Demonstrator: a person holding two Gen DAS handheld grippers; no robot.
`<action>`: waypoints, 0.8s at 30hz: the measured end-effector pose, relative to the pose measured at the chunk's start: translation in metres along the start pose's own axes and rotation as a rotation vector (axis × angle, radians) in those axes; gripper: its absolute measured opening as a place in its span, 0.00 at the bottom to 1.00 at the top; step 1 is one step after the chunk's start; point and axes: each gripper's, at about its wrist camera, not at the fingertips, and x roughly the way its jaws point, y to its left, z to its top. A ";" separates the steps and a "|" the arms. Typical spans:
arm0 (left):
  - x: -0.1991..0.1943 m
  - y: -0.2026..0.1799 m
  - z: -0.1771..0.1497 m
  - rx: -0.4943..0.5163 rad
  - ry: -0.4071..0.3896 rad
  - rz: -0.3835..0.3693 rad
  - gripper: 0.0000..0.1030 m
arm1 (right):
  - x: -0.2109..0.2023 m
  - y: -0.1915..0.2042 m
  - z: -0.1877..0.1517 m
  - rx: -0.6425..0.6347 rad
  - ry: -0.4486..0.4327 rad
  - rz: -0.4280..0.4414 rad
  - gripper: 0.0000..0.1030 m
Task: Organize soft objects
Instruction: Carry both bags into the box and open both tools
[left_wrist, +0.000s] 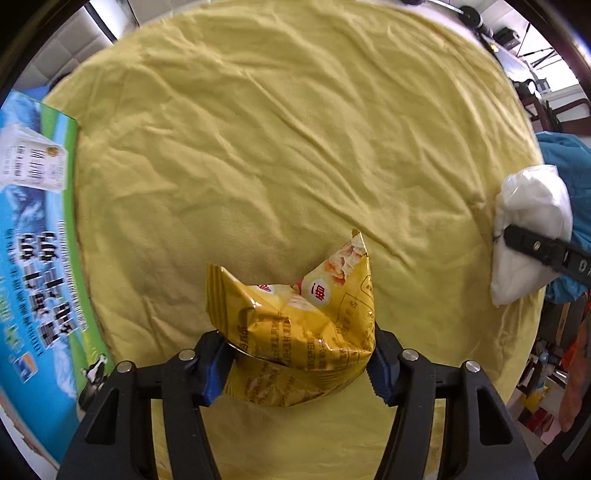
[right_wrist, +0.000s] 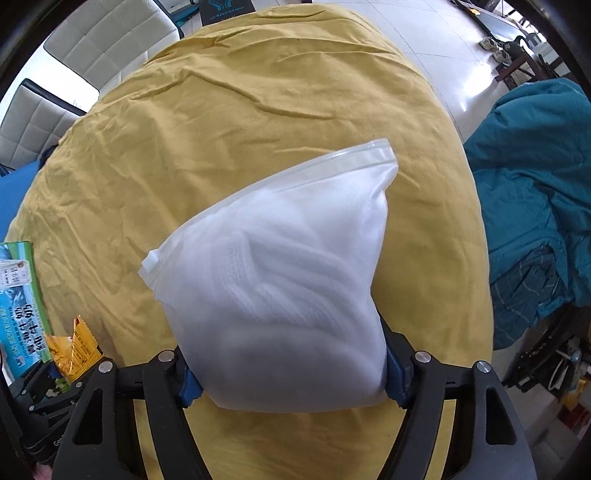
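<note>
My left gripper (left_wrist: 297, 363) is shut on a crumpled yellow snack bag (left_wrist: 295, 328) and holds it over the yellow cloth (left_wrist: 277, 147). My right gripper (right_wrist: 288, 376) is shut on a frosted white zip bag (right_wrist: 280, 277) with white knitted fabric inside, held above the cloth (right_wrist: 221, 110). In the left wrist view the white bag (left_wrist: 528, 229) and a right finger (left_wrist: 546, 253) show at the right edge. In the right wrist view the snack bag (right_wrist: 74, 350) shows at the lower left.
A blue-green milk carton box (left_wrist: 37, 240) lies along the cloth's left edge; it also shows in the right wrist view (right_wrist: 20, 302). A teal garment (right_wrist: 532, 206) hangs to the right. White padded chairs (right_wrist: 88, 51) stand behind.
</note>
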 end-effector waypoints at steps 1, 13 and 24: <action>-0.005 0.002 -0.002 0.000 -0.014 0.001 0.57 | -0.002 -0.001 -0.008 0.005 -0.005 0.007 0.74; -0.081 0.006 -0.038 0.023 -0.188 0.023 0.57 | -0.053 0.046 -0.085 -0.006 -0.078 0.086 0.74; -0.165 0.060 -0.052 -0.010 -0.317 -0.040 0.57 | -0.129 0.104 -0.125 -0.039 -0.181 0.162 0.74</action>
